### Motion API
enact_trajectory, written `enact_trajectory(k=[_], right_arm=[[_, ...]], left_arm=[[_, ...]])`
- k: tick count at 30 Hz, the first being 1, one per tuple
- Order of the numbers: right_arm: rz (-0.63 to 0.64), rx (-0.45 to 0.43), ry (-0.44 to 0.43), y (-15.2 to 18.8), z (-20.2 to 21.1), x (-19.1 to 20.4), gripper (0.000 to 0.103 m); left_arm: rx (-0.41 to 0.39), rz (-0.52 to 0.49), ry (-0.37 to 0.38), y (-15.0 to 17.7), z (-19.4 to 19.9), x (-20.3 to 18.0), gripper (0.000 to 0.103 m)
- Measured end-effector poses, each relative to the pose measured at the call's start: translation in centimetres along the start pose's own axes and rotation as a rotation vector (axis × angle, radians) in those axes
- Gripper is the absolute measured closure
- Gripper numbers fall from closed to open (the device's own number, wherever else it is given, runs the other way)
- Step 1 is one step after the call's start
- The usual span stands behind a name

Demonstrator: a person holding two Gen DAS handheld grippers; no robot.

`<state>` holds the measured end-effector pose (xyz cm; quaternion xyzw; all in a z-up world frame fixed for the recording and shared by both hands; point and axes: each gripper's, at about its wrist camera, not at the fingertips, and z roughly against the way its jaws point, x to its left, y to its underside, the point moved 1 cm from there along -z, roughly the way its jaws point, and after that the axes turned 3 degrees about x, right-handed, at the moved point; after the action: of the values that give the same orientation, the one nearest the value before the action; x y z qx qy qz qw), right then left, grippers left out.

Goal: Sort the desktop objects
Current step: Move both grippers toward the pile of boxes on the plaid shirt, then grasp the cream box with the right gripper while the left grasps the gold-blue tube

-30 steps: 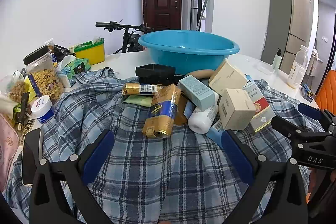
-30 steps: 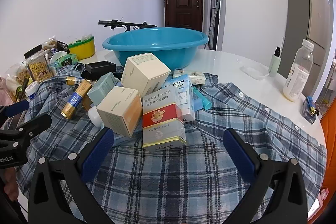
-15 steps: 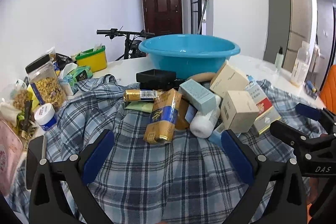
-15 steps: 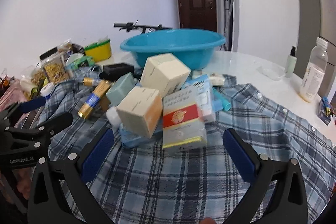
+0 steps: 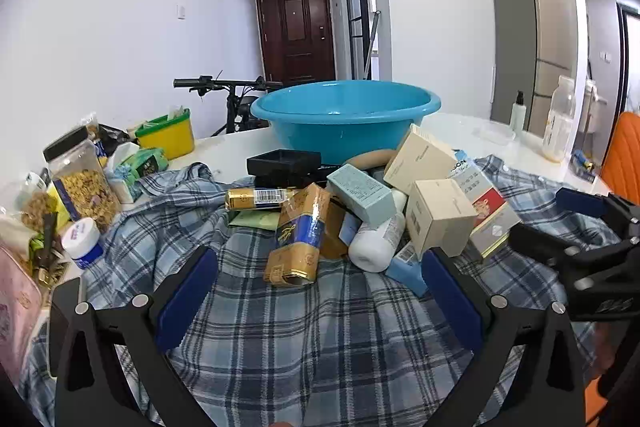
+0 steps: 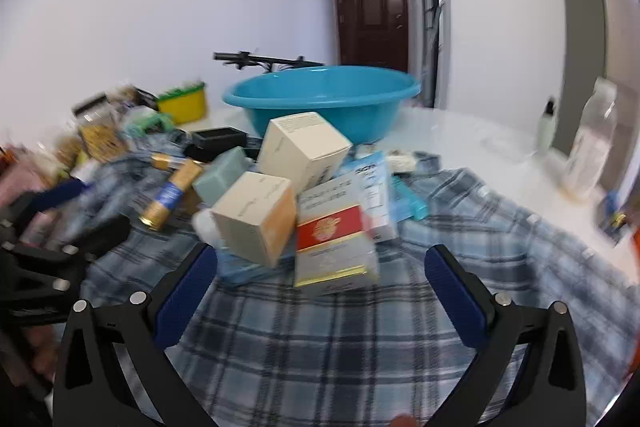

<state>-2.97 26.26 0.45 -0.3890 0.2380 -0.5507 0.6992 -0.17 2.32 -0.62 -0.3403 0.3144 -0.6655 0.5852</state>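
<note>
A heap of small boxes and packs lies on a blue plaid shirt [image 5: 288, 339] spread over the white table. In the left wrist view a gold and blue pack [image 5: 298, 237] leans at the front, with a white bottle [image 5: 376, 241] and a cream box [image 5: 440, 217] beside it. My left gripper [image 5: 318, 291] is open just short of the pack, empty. The right wrist view shows the cream box [image 6: 256, 217] and a red and white carton [image 6: 334, 239] in front of my open, empty right gripper [image 6: 320, 291]. Behind the heap stands a blue basin [image 5: 346, 113].
A jar of cereal [image 5: 82, 179], a white tub [image 5: 82, 237], snack bags and a yellow bin [image 5: 170, 133] crowd the table's left side. Bottles [image 5: 558, 119] stand at the far right. The right gripper's body [image 5: 592, 255] shows at the right edge. A bicycle stands behind the table.
Both grippers have tilted and shifted a little; the right wrist view has swung right to left and is blurred with motion. Nothing in the heap has moved. Both grippers stay open.
</note>
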Motion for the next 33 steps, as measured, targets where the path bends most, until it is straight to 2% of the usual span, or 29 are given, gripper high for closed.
enact_trajectory(k=[2,4,7,11,16,19,20,22,23,25,26,33], right_arm=[[-0.008,-0.026,0.018,0.2,0.5,-0.5,0.000],[0.001,-0.037,0.061,0.2,0.8,-0.8,0.000],[-0.007,-0.022,0.008,0.3,0.4,-1.1,0.000],[-0.013,-0.005,0.017,0.0,-0.5,-0.2,0.000],[0.025,0.015,-0.012,-1.2,-2.6,2.9,0.000],[0.016,0.059,-0.017,-1.9,-4.5,3.7,0.002],[0.018,0.069,-0.007,-1.9,-5.0,3.9,0.005],[0.031,0.092,0.013,-1.9,-6.1,4.2,0.025],[0.034,0.108,0.013,-1.8,-6.6,4.2,0.030],[0.038,0.133,0.009,-1.5,-7.4,4.1,0.051],[0.033,0.144,0.003,-1.4,-7.7,4.0,0.059],[0.011,0.071,-0.025,-1.4,-6.2,3.3,0.062]], left_arm=[[0.044,-0.004,0.010,0.0,-0.5,0.0,0.000],[0.058,0.027,0.069,0.0,-0.8,0.4,0.000],[0.077,0.074,0.150,0.0,-1.2,1.1,0.000],[0.075,0.086,0.138,0.2,-1.1,1.7,0.000],[0.074,0.118,0.179,0.4,-0.9,2.8,0.000],[0.071,0.105,0.147,0.6,-0.8,3.3,0.000],[0.071,0.095,0.129,0.6,-0.9,3.3,0.000],[0.075,0.077,0.108,0.7,-1.0,3.6,0.000],[0.079,0.074,0.105,0.8,-1.3,3.7,0.000],[0.085,0.077,0.108,0.8,-1.7,4.1,0.000],[0.090,0.080,0.111,0.8,-1.9,4.3,0.000],[0.121,0.092,0.129,-0.2,-4.2,4.9,0.000]])
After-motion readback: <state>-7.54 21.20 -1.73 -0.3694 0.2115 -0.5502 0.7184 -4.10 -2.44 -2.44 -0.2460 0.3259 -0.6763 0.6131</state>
